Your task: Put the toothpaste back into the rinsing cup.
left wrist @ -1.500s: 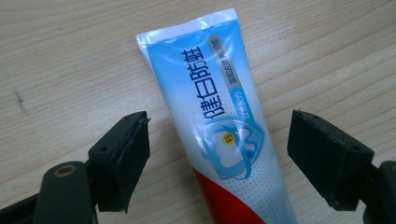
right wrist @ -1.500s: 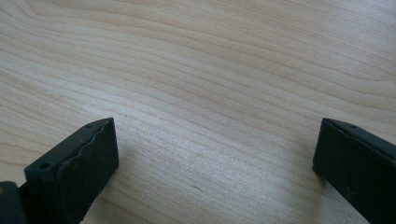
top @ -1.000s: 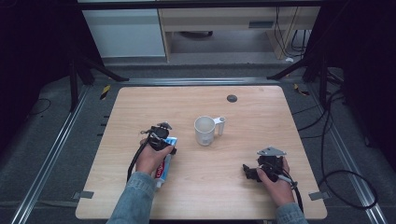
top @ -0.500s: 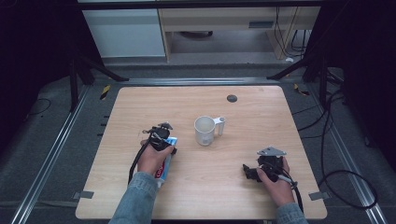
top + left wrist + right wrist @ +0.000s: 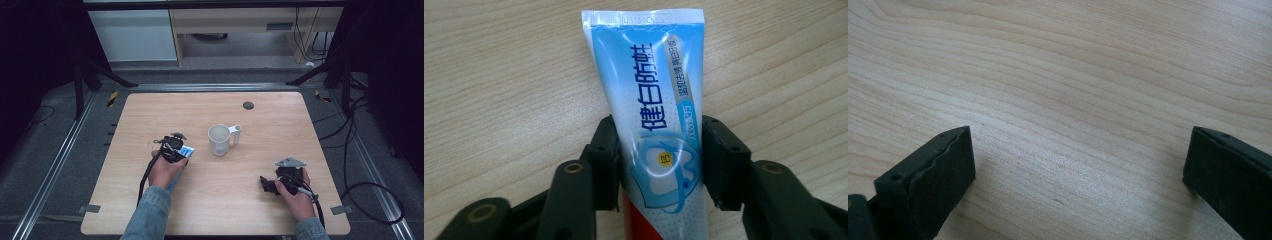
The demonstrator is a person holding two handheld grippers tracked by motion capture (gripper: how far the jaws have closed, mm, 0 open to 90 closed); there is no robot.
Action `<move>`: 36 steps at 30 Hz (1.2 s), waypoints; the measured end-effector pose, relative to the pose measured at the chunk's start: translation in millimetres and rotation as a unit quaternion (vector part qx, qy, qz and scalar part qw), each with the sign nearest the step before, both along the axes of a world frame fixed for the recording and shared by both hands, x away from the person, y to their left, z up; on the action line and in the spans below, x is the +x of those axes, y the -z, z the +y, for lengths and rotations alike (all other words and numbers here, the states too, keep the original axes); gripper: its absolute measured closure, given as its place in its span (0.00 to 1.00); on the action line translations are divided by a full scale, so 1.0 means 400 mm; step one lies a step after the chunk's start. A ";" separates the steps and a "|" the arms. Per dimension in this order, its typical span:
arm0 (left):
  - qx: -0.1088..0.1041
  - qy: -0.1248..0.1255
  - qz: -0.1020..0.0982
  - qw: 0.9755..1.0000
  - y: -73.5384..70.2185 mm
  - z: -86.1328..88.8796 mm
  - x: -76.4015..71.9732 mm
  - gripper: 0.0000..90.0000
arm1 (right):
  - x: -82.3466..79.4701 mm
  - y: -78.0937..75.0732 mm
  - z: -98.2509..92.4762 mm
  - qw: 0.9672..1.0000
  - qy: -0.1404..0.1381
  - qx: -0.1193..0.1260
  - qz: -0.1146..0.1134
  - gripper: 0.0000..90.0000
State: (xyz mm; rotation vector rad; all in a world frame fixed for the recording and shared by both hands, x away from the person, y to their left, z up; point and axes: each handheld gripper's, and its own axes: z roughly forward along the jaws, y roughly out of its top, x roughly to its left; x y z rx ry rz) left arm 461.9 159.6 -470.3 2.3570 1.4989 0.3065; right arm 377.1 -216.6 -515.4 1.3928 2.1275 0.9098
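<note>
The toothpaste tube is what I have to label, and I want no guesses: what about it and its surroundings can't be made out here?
- Toothpaste tube, left gripper view: its cap end is cut off by the bottom edge.
- High view: the left gripper and hand cover most of the tube.
- Mug, high view: too small to tell if it holds anything.
- Dark disc on the table: too small to identify.

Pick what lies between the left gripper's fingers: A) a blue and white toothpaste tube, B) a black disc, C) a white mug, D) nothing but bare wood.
A: in the left gripper view the left gripper has its fingers pressed against both sides of the toothpaste tube, having just closed in on it, while the tube lies flat on the table.
</note>
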 end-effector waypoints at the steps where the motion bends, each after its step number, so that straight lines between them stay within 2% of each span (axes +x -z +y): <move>1: -0.002 0.004 -0.002 1.000 -0.003 0.001 -0.003 0.67 | 0.000 0.000 0.000 1.000 0.000 0.001 0.000 0.00; 3: 0.001 0.014 -0.010 1.000 -0.013 0.002 -0.008 0.75 | 0.000 0.000 0.000 1.000 0.000 0.001 0.000 0.00; 5: 0.000 0.017 -0.017 1.000 -0.018 0.003 -0.012 0.77 | 0.000 0.000 0.000 1.000 0.000 0.001 0.000 0.00; 9: -0.011 0.019 -0.040 0.999 -0.046 -0.001 -0.028 0.78 | 0.000 0.000 0.000 1.000 0.000 0.001 0.000 0.00; 15: -0.020 0.026 -0.086 0.996 -0.115 -0.013 -0.047 0.79 | 0.000 0.000 0.000 1.000 0.001 0.001 0.001 0.00; 23: -0.033 0.034 -0.112 0.993 -0.149 -0.032 -0.056 0.80 | 0.000 0.000 0.000 1.000 0.000 0.001 0.000 0.00; 28: -0.044 0.035 -0.133 0.990 -0.175 -0.039 -0.067 0.80 | 0.000 0.000 0.000 1.000 0.000 0.001 0.001 0.00; 36: -0.065 0.045 -0.175 0.981 -0.238 -0.060 -0.097 0.80 | 0.000 0.000 0.000 1.000 0.000 0.001 0.001 0.00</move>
